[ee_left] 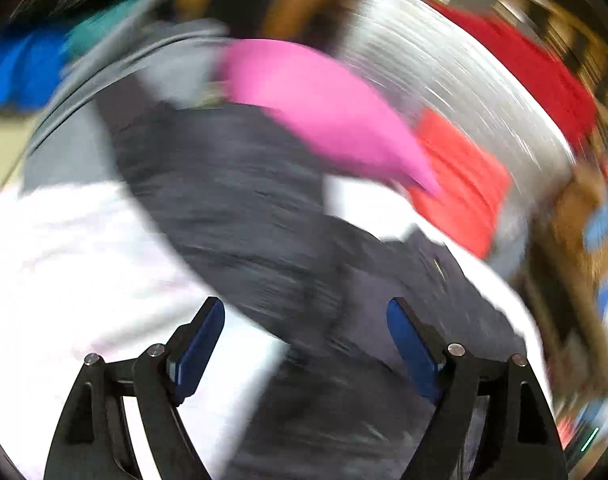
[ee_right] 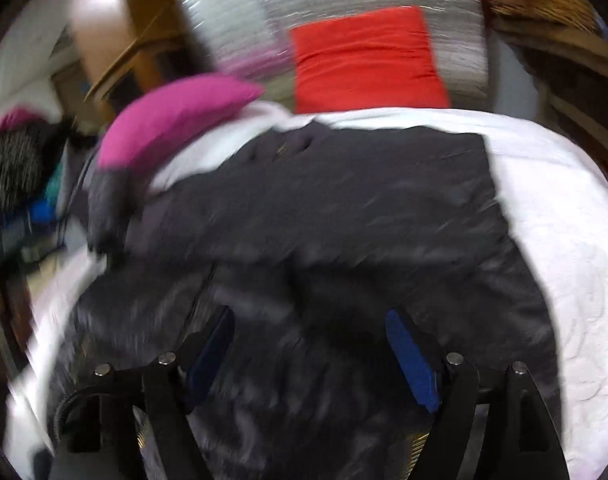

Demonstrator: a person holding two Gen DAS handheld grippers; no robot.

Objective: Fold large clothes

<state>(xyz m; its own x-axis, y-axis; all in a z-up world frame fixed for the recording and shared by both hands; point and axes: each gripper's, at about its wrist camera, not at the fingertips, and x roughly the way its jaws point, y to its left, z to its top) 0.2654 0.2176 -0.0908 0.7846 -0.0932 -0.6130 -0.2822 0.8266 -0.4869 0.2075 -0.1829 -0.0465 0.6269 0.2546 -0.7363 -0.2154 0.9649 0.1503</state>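
A large dark grey garment (ee_left: 240, 200) lies spread on a white bed cover (ee_left: 64, 264). In the right wrist view the garment (ee_right: 344, 220) fills the middle, partly folded, with white cover (ee_right: 564, 240) around it. My left gripper (ee_left: 306, 312) is open and empty, its blue pads (ee_left: 202, 348) apart just above the garment's edge. My right gripper (ee_right: 308, 320) is open and empty, its blue pads (ee_right: 412, 360) apart over the dark cloth. Both views are blurred by motion.
A pink pillow (ee_left: 316, 108) and a red folded cloth (ee_left: 460, 184) lie at the bed's far side; both show in the right wrist view too, pillow (ee_right: 172, 120) and red cloth (ee_right: 364, 60). Wooden furniture (ee_right: 144, 20) and piled clothes (ee_right: 20, 184) stand at the left.
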